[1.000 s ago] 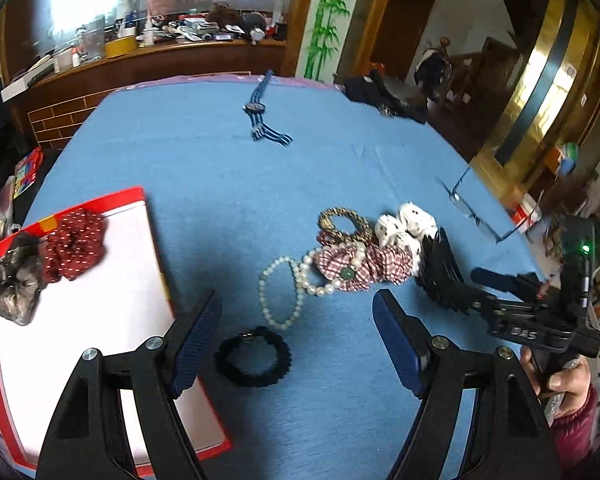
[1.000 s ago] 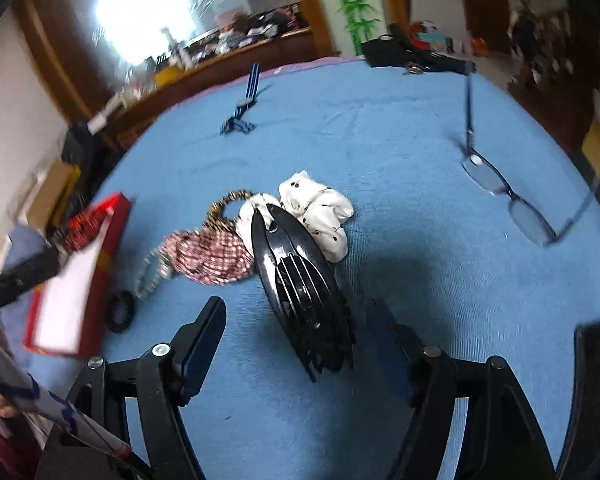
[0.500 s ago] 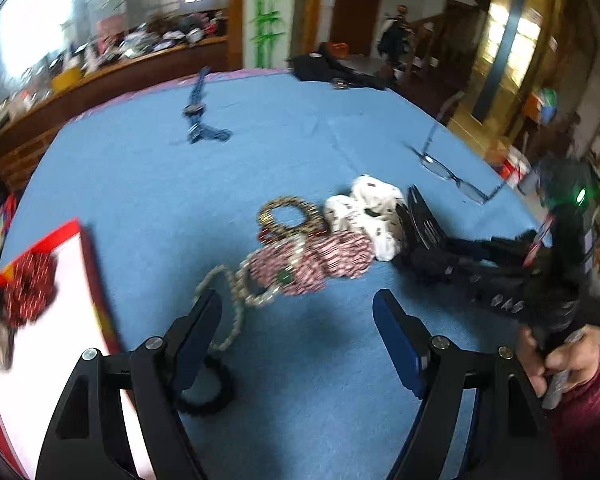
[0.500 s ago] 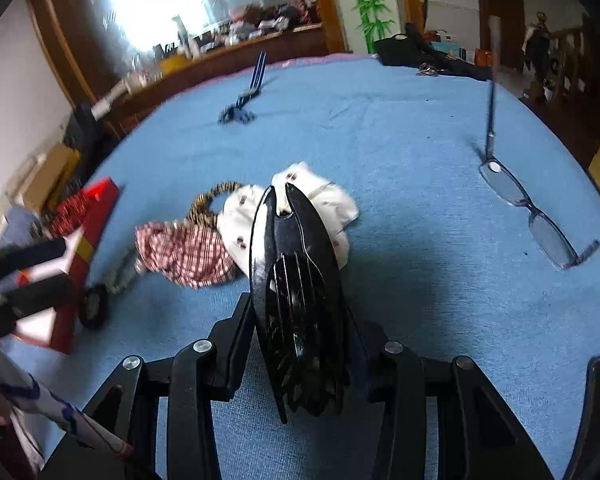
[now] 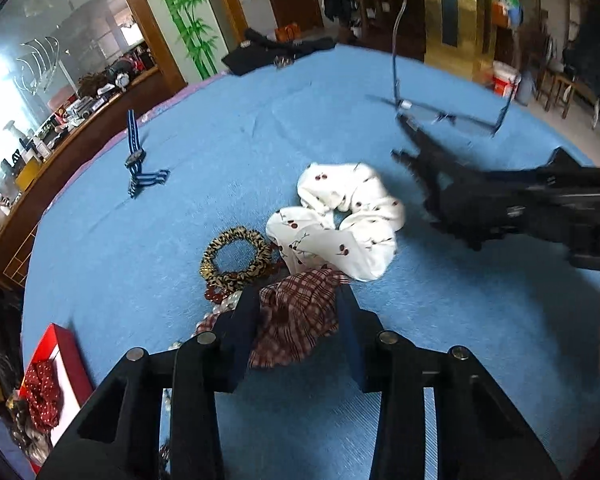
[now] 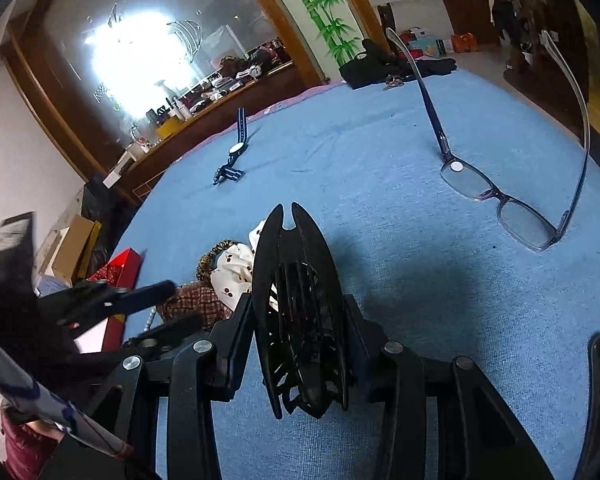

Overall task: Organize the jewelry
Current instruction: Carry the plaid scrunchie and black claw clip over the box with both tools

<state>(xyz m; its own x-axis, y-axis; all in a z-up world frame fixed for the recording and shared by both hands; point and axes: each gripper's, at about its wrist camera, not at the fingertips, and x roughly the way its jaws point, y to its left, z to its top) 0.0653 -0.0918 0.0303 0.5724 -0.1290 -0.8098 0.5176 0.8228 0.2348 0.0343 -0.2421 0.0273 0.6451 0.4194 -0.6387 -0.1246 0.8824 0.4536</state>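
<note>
My left gripper (image 5: 298, 316) is shut on the red plaid scrunchie (image 5: 296, 320) on the blue tablecloth. Just beyond lie a leopard hair tie (image 5: 236, 256), a white cherry-print scrunchie (image 5: 340, 220) and beads (image 5: 216, 300). My right gripper (image 6: 300, 320) is shut on a black claw hair clip (image 6: 300, 304) and holds it off the cloth; it shows blurred in the left wrist view (image 5: 448, 196). The red-edged white tray (image 5: 60, 364) at the lower left holds a red dotted scrunchie (image 5: 40, 392).
Eyeglasses (image 6: 500, 196) lie open to the right. A blue striped watch (image 5: 136, 160) lies at the far left of the cloth. A dark garment (image 5: 276, 48) sits at the far edge. A cluttered wooden counter stands behind the table.
My left gripper moved forward and right and closed on the plaid scrunchie. My right gripper closed on the claw clip and lifted it off the cloth.
</note>
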